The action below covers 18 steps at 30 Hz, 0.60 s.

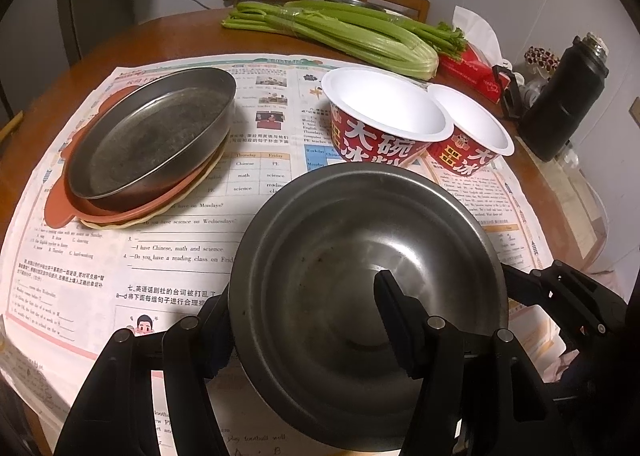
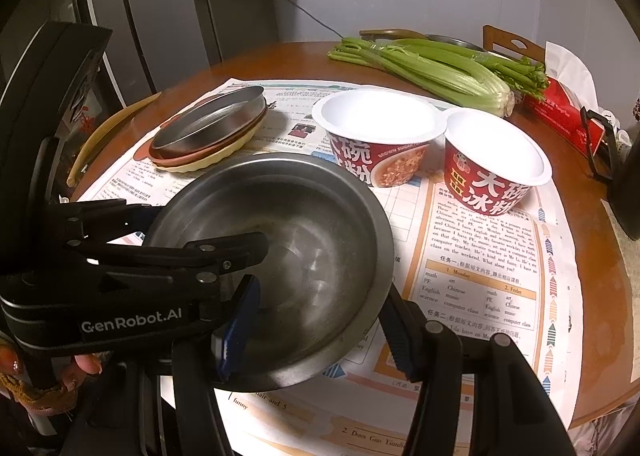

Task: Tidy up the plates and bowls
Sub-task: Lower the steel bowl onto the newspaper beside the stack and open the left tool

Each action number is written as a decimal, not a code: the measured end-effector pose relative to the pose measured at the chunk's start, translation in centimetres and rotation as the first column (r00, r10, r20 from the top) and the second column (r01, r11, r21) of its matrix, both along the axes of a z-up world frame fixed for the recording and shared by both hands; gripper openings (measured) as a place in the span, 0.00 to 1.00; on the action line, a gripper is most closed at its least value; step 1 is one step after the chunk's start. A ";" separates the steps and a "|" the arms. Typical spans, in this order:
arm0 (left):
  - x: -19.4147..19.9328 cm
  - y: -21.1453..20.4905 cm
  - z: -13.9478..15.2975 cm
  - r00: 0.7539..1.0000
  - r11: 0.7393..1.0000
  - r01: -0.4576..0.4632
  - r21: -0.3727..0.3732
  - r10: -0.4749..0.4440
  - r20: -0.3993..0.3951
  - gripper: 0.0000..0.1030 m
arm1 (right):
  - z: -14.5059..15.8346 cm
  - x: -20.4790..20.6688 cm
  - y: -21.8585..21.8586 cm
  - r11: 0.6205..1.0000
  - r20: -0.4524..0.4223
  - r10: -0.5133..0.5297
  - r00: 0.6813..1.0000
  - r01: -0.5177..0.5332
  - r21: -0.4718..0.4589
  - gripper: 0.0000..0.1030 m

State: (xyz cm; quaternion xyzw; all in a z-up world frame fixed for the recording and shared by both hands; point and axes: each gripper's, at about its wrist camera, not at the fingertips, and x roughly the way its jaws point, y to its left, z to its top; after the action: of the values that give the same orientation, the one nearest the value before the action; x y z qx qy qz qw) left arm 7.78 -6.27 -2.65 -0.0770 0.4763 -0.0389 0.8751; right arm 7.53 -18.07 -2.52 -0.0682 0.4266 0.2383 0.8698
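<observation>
**Steel bowl held at the rim from both sides**

Steel bowl (image 1: 360, 256), wide and shallow, sitting low over the newspaper (image 1: 180, 248) at the near edge of the round table (image 2: 580, 296), mouth up, empty. Pinched on its rim by both tools: left gripper (image 1: 304, 320) with one finger inside the bowl wall and the other outside, clamped across the near-left rim; right gripper (image 2: 316, 320) straddling the near rim the same way, blue-padded finger inside, other finger outside. Neither spread free; both pressing on metal. Whether lifted clear of the paper or resting on it, not possible to tell.

Directly ahead of the bowl, just beyond its far rim: two red paper bowls (image 2: 376, 136) side by side, white insides, touching each other. Off to the far left: stack of plates (image 1: 148, 144), a steel pan on top of a reddish plate and a pale one.

Likely next: carrying the bowl forward toward the paper bowls, those lying nearer and straight along both grippers' pointing line. Round, so no long axis to align. Celery (image 1: 352, 32) and tissue pack (image 1: 476, 72) well behind, out of the way.
</observation>
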 end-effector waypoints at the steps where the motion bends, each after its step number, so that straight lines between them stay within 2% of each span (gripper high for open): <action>1: -0.1 0.1 0.1 1.000 1.000 -0.002 0.000 0.002 0.004 0.63 | 0.0 0.0 0.0 1.000 0.000 -0.001 1.000 0.001 0.001 0.57; 18: -0.8 1.1 1.8 0.998 1.000 -0.027 -0.010 0.028 0.054 0.63 | 1.7 0.2 -1.7 0.997 0.017 -0.041 0.999 0.040 0.065 0.58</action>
State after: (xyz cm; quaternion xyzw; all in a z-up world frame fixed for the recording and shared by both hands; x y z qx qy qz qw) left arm 6.99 -5.21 -0.81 -0.0865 0.4512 -0.0311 0.8876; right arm 7.76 -19.80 -0.83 -0.0333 0.4120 0.2336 0.8801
